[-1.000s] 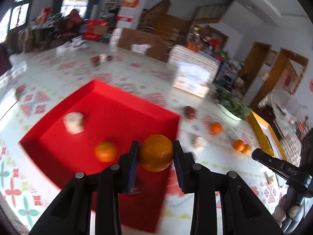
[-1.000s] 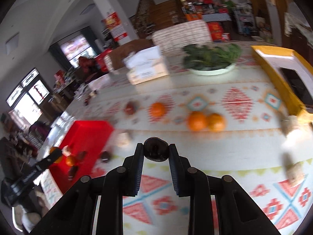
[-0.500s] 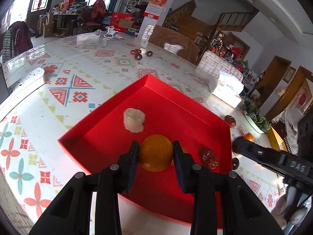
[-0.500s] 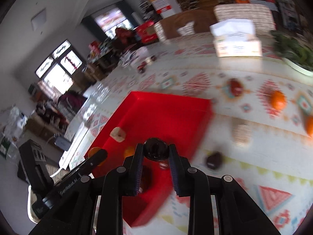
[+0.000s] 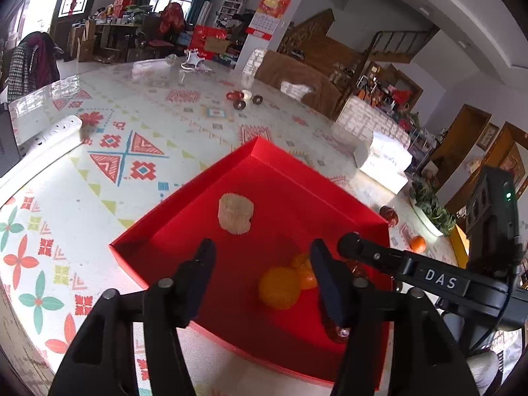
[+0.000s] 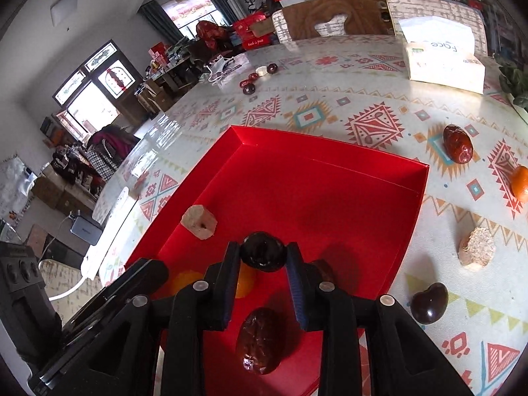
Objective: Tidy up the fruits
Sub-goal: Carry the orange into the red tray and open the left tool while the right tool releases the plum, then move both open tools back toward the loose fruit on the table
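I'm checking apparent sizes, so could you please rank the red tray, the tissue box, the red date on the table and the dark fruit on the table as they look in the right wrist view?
1. red tray
2. tissue box
3. red date and dark fruit: alike; the dark fruit lies nearer the camera, so unranked.

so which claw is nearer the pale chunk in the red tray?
Left. The left claw hangs open just short of the chunk. The right claw, shut on a dark fruit, sits further off, to the chunk's side.
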`<state>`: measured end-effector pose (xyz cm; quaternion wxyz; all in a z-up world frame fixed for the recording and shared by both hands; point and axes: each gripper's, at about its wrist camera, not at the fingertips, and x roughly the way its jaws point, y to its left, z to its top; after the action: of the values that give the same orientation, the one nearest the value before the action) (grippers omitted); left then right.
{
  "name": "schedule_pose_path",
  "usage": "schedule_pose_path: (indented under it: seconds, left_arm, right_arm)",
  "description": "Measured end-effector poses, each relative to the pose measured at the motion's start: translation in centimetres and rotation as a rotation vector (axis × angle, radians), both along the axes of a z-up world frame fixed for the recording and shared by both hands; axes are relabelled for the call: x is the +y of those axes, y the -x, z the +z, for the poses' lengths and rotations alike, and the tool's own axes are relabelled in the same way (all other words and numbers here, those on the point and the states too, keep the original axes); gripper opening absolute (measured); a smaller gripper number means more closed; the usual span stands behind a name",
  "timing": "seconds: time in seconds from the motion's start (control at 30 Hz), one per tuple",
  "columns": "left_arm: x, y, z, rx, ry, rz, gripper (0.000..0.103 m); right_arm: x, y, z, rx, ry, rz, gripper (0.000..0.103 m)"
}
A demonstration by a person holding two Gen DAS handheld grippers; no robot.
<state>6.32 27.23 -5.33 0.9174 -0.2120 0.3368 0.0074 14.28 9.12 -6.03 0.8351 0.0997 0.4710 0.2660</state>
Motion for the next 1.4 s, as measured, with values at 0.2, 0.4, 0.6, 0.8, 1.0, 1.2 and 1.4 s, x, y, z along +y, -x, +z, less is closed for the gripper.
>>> schedule_pose_path:
  seconds: [0.2,0.4,0.6,0.8,1.0,1.2,1.4]
  left_arm:
    - [-0.4,0.6,0.9,-0.015,0.004,0.011,0.064]
    - [-1.7,1.5,2.5,-0.039,-0.006,0.0,0.066]
    - [-4.3,2.3,3.9,-0.065,-0.021,-0.041,0.069]
    - [-7.8,3.2,5.1,-0.077,-0.047,-0.096,0.07]
    - [-11.1,4.4,6.4,-0.102,-0.088,-0.137,0.073]
    - [-14.9,5.3,7.4,-0.127,-0.138,-0.19,0.076]
    - [-18.3,5.4,7.2,-0.12,-0.163,-0.248,0.076]
  right_arm:
    - [-1.0,0.5,0.8,-0.013,-0.022,-0.011,0.034]
    - [-2.4,2.0,2.5,-0.049,-0.043,-0.015,0.038]
    - [-5.8,4.0,3.7,-0.087,-0.054,-0.063,0.045]
    - [-10.2,5.7,4.0,-0.1,-0.049,-0.137,0.045]
    - [-14.3,7.5,4.2,-0.129,-0.022,-0.209,0.045]
    - [-18.0,9.1,4.2,-0.17,0.034,-0.274,0.051]
    - [-23.1,10.2,3.4,-0.17,0.074,-0.357,0.052]
